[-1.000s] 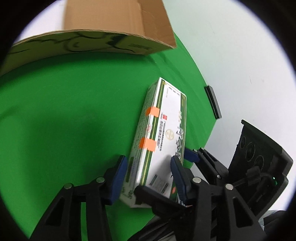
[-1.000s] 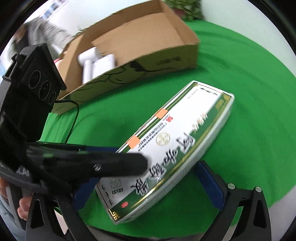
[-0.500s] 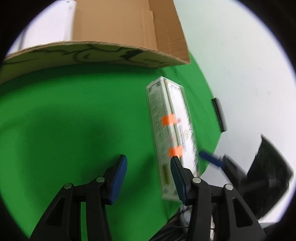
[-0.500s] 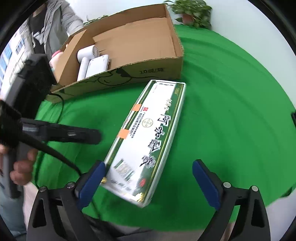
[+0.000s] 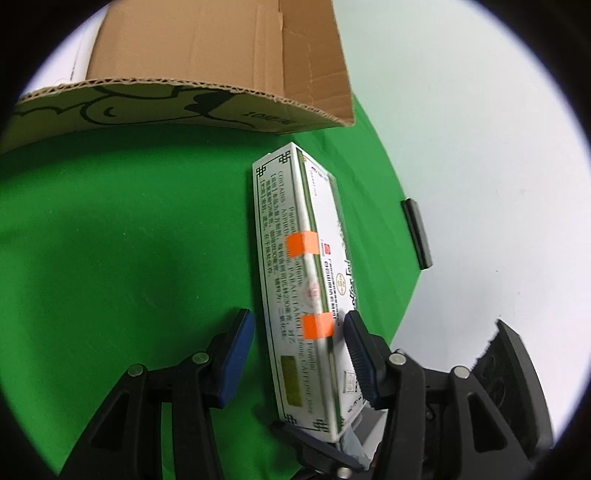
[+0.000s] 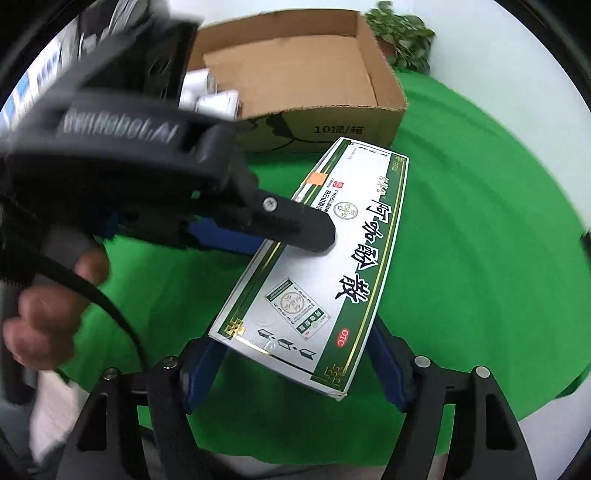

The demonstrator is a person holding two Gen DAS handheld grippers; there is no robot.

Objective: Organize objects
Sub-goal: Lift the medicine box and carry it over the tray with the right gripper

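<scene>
Medicine carton (image 6: 325,254): long, white with green borders and black characters, two orange tape tabs (image 5: 302,243) on one edge. In the right wrist view, centre frame, running from the lower middle up toward the cardboard box (image 6: 314,66); far end near the box's printed front wall.

Right gripper (image 6: 295,365): lower frame, blue pads either side of the carton's near end, jaws closing; pads close against the carton's edges, firm contact not discernible.

Left gripper (image 5: 295,354): lower centre of the left wrist view, jaws opening; carton between them, right pad at its edge, left pad apart from it.

Cardboard box: open-topped, upper frame in both views; white items (image 6: 218,99) inside at upper left.

Green cloth (image 6: 461,221): under carton and box.

Potted plant (image 6: 402,33): upper right, behind the box.

Hand (image 6: 48,306): left edge, on the left gripper's handle.
</scene>
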